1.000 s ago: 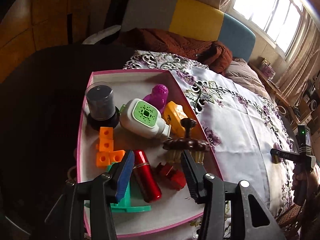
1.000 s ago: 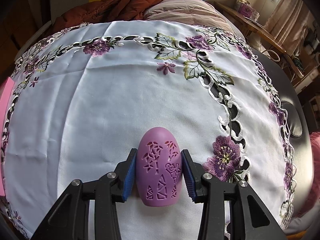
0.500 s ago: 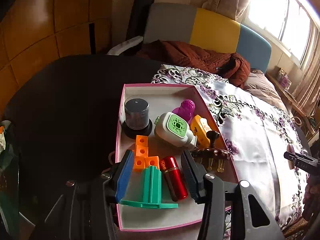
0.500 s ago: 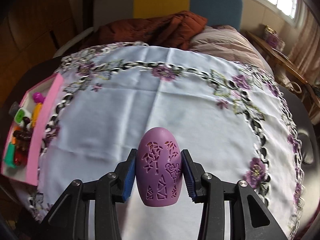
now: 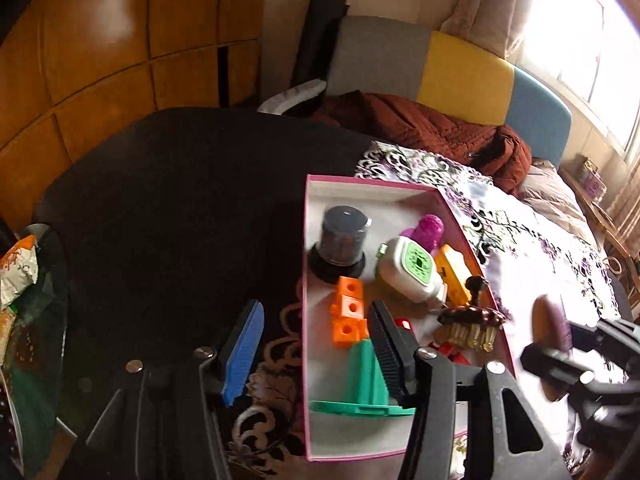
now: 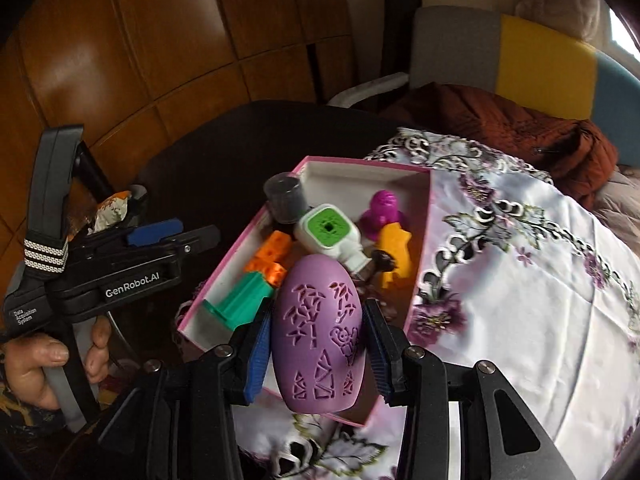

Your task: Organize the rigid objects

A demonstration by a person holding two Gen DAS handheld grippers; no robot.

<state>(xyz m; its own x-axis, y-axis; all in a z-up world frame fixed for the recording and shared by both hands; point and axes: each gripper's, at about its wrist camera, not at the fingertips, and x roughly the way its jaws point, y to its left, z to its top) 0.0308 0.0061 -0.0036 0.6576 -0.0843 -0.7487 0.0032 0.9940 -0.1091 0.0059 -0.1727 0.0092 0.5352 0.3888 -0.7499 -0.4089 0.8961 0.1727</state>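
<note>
A pink-rimmed white box (image 5: 306, 280) (image 6: 424, 240) on the table's edge holds a dark jar (image 5: 344, 236), a white-and-green device (image 5: 412, 268), a purple figure (image 5: 428, 230), orange cubes (image 5: 348, 312), a teal piece (image 5: 368, 380), a brown brush (image 5: 472, 320) and a yellow piece (image 6: 394, 256). My right gripper (image 6: 318, 332) is shut on a carved purple egg (image 6: 318, 332) above the box's near end. It shows blurred in the left wrist view (image 5: 576, 360). My left gripper (image 5: 314, 352) (image 6: 180, 234) hovers at the box's left wall. Its jaws are opening and grip nothing.
A white embroidered cloth (image 5: 540, 248) covers the right part of the dark round table (image 5: 180, 200). Behind stand a grey, yellow and blue seat back (image 5: 460, 72) with a brown jacket (image 5: 420, 128). A snack packet (image 5: 16, 272) lies far left. A hand (image 6: 40, 360) holds the left gripper.
The right gripper swung the purple egg from over the cloth to above the box. The left gripper drew back and left off the box, and its jaws widened.
</note>
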